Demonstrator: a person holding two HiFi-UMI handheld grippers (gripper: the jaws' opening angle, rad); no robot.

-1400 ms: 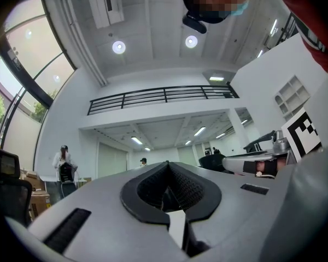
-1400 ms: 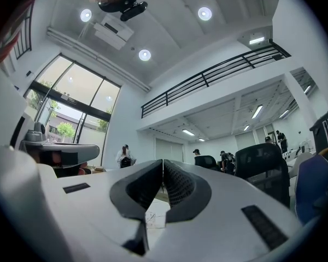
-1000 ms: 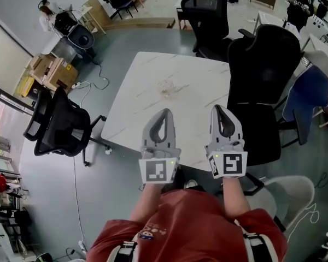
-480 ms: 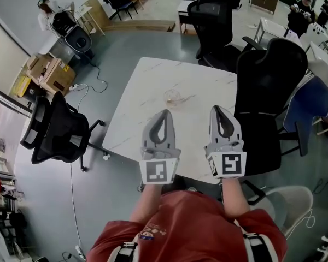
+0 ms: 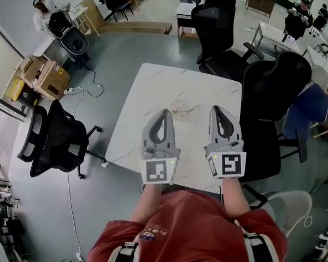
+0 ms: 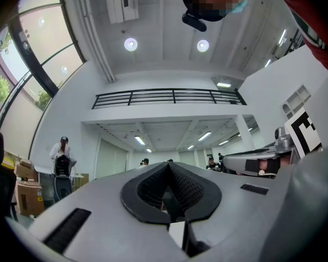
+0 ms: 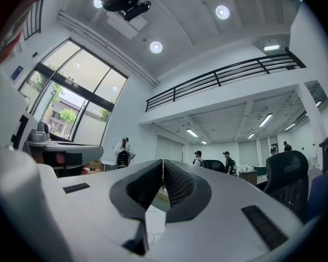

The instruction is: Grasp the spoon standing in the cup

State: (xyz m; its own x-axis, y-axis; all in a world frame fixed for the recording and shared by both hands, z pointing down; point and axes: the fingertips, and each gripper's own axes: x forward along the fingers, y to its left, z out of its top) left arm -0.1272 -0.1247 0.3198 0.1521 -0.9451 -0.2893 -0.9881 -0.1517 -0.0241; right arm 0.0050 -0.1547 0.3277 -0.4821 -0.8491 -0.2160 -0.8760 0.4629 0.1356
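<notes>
tongs pressed together on both sides, pinching nothing: left gripper and right gripper carried side by side ahead of the chest, noses aimed at the white table. confirmed in each gripper view, ribbed pads meeting at the tip with only the room beyond them.

clear cup standing mid-table, just past the two tips and between them in the head view. spoon in it, faint, handle leaning out toward the right gripper's side.

probably a travelling pose: closed, level and paired, with no call to spread the tongs until the cup comes within reach. placed well in from every table edge, so not reachable without stepping right up to the near side. with the handle tilted that way, likely a job for the right gripper, needing a clear opening first.

compared with a second ago: table and cup drawn lower in the head view and closer to the tips, near table edge now tucked under the gripper bodies. black chair on the left shifted in the frame too. grippers in the same spot of the picture, same closed state. judged as walking up, reach not yet begun.
</notes>
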